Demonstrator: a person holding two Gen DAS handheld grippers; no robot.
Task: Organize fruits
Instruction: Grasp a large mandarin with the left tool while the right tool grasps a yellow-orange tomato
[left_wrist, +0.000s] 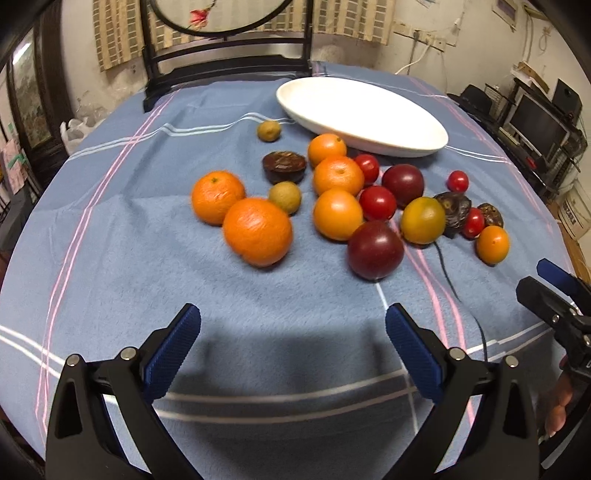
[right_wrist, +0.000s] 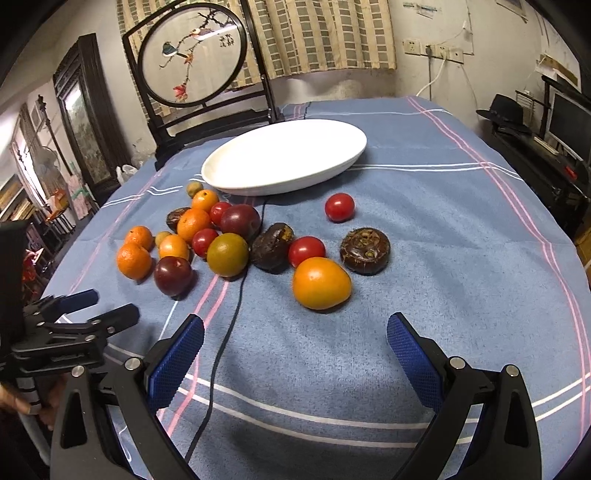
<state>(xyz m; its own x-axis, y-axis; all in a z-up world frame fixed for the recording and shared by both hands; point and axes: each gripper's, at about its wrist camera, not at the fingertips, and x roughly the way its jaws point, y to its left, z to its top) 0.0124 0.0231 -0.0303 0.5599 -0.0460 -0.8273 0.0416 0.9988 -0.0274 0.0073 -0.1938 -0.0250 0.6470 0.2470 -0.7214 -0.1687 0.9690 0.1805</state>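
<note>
— On the blue cloth (left_wrist: 147, 258), left-wrist view: the left gripper (left_wrist: 293, 349) hangs above bare fabric, blue pads spread wide, nothing between them.

— And the fruit?

— All on the cloth, past the fingertips. Nearest is a big orange (left_wrist: 257, 231), touching a second orange (left_wrist: 218, 196) behind it. Right of those, a dark plum (left_wrist: 375, 250) sits closest to the gripper, with a yellow-green fruit (left_wrist: 423, 220) just beside it. Small red tomatoes (left_wrist: 377, 202) are tucked in among the pile.

— The plate?

— White plate (left_wrist: 369, 122) at the far side, nothing in it, with the pile just in front. At the right edge, the right gripper (left_wrist: 546, 284) pokes in; from here I cannot tell how its fingers stand.

— Switch to the right wrist.

— Right gripper (right_wrist: 295, 349) likewise spread wide, holding nothing, over the cloth (right_wrist: 443, 258). Just ahead sits an orange-yellow fruit (right_wrist: 321, 283), with a tomato (right_wrist: 306, 251) touching its far side. A brown, rough, flattened fruit (right_wrist: 365, 251) lies just right of that. One tomato (right_wrist: 339, 207) sits alone, apart from the rest, near the plate (right_wrist: 288, 158).

— Anything else?

— A black cable (right_wrist: 229, 332) runs across the cloth from the plate, past the left pad. The left gripper (right_wrist: 107, 306) shows at far left, pads parted.
</note>
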